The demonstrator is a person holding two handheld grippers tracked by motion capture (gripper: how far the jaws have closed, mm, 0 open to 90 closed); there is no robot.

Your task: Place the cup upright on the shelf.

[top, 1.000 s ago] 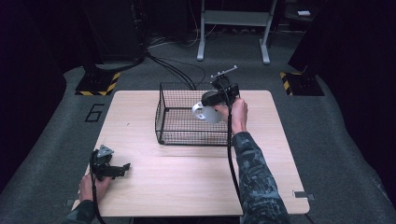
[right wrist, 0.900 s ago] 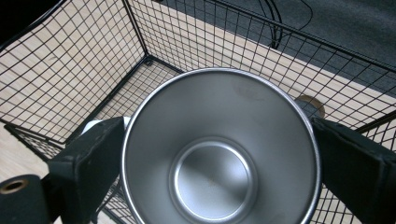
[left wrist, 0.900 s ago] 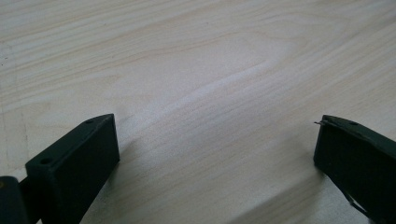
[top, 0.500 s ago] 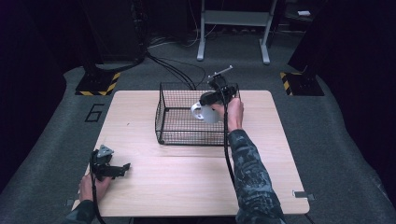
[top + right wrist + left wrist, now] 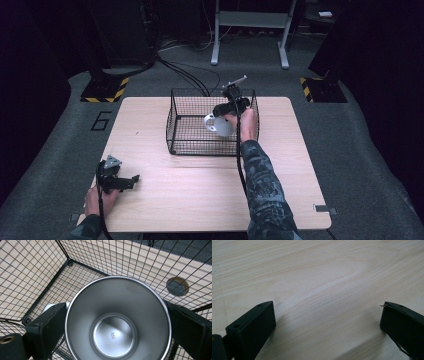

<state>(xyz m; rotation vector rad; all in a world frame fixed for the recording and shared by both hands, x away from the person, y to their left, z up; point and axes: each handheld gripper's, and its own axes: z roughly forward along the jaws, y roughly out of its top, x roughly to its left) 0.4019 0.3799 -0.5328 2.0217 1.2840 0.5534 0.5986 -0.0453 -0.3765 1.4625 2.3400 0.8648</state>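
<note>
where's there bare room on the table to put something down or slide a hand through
The widest free patch is the wood between the wire basket and the table near edge, bordered left by the left claw. Bare strips flank the basket too. It is crowded inside the basket, where the right claw holds the steel cup.

right claw (image 5: 226, 111) holds white cup (image 5: 218, 124) over wire basket (image 5: 176, 131); left claw (image 5: 131, 180) rests on table (image 5: 200, 185)

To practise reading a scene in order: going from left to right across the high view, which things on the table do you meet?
left gripper → wire basket → white mug → right gripper, shut on the mug inside the basket.
</note>
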